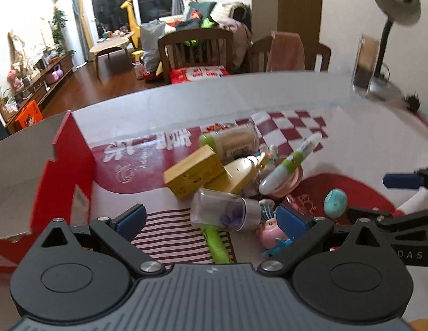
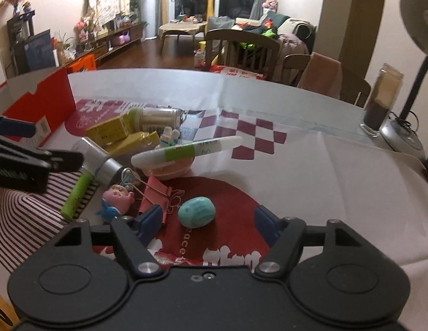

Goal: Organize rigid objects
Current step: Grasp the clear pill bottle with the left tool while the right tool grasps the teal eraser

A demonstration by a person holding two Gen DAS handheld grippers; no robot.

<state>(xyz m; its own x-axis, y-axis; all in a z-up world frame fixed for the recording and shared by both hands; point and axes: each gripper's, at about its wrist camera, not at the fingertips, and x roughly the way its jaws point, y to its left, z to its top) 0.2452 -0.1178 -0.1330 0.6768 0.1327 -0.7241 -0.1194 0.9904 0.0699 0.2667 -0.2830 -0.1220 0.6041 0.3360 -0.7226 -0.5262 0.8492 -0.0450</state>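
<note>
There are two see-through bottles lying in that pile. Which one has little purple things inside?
The clear bottle with the silver cap, the one closer to the left gripper. Purple pieces show through its wall. The other bottle, farther back with a green cap, looks tan inside.

Each gripper, left gripper (image 1: 211, 218) and right gripper (image 2: 208, 220), has a black body, round housings, silver screws and blue finger pads (image 2: 150, 220).
</note>
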